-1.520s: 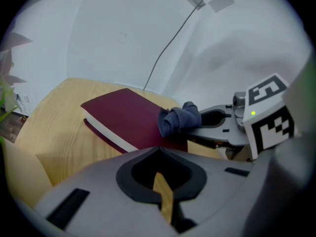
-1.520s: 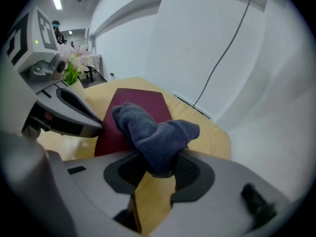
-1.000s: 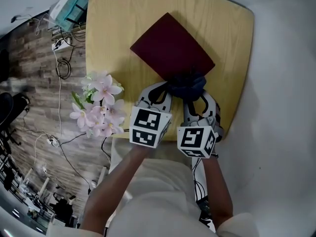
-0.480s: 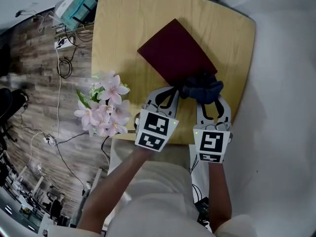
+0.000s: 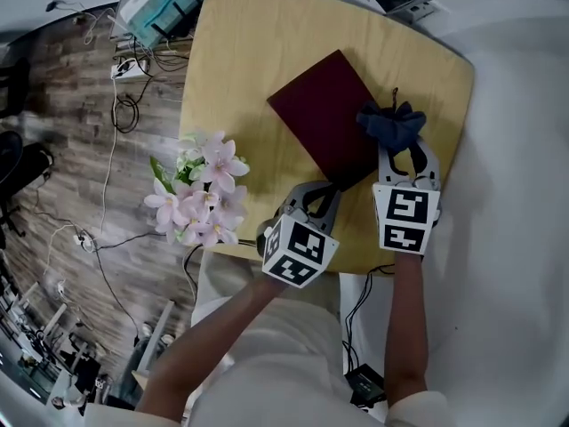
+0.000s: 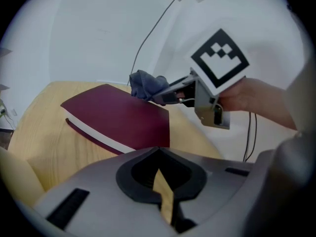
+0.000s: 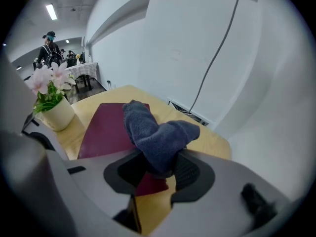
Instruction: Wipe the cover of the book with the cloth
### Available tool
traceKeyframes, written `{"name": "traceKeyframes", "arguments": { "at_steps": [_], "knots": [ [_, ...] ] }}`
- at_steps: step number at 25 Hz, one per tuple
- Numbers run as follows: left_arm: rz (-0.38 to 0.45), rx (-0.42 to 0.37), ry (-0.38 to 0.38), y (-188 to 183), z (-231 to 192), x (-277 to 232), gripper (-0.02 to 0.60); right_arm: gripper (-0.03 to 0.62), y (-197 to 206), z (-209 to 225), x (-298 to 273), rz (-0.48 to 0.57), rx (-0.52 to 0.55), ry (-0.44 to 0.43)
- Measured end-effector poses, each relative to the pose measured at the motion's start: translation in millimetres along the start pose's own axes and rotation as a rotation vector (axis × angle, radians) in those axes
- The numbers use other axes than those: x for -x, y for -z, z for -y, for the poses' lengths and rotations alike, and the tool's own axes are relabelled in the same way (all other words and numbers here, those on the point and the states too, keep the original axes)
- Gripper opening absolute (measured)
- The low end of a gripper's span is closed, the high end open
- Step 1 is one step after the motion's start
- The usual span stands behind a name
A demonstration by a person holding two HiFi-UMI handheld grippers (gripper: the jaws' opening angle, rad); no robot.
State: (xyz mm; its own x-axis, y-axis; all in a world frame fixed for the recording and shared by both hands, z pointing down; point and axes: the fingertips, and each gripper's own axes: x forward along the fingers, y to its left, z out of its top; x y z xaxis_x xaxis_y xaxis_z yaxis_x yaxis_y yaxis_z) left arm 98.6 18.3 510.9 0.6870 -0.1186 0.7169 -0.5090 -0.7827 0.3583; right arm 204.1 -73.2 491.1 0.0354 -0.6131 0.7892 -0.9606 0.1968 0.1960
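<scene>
Book [image 5: 324, 118], plain maroon cover, lies askew on the wooden surface [image 5: 240, 78]; right tool [image 5: 403, 154] clamps the dark blue cloth [image 5: 391, 123] at its edge; left tool [image 5: 322, 194] jaws together, empty, near its corner

The light is bright, soft and even. A ceiling lamp [image 7: 51, 11] glows far behind the desk [image 5: 240, 78] in the right gripper view. Shadows on the desk are faint. Both gripper views bend strongly at the edges, with dark corners.
</scene>
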Motion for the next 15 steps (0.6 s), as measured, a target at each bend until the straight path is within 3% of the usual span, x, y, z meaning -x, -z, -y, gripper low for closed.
{"name": "traceKeyframes", "arguments": {
  "at_steps": [7,15],
  "knots": [
    [0.005,-0.012,0.016,-1,-1,-2,0.009,0.149,-8,-2,-26,0.004,0.027,-0.004],
    [0.015,0.012,0.002,0,-2,-2,0.009,0.149,-13,-45,-16,0.024,0.125,-0.114]
  ]
}}
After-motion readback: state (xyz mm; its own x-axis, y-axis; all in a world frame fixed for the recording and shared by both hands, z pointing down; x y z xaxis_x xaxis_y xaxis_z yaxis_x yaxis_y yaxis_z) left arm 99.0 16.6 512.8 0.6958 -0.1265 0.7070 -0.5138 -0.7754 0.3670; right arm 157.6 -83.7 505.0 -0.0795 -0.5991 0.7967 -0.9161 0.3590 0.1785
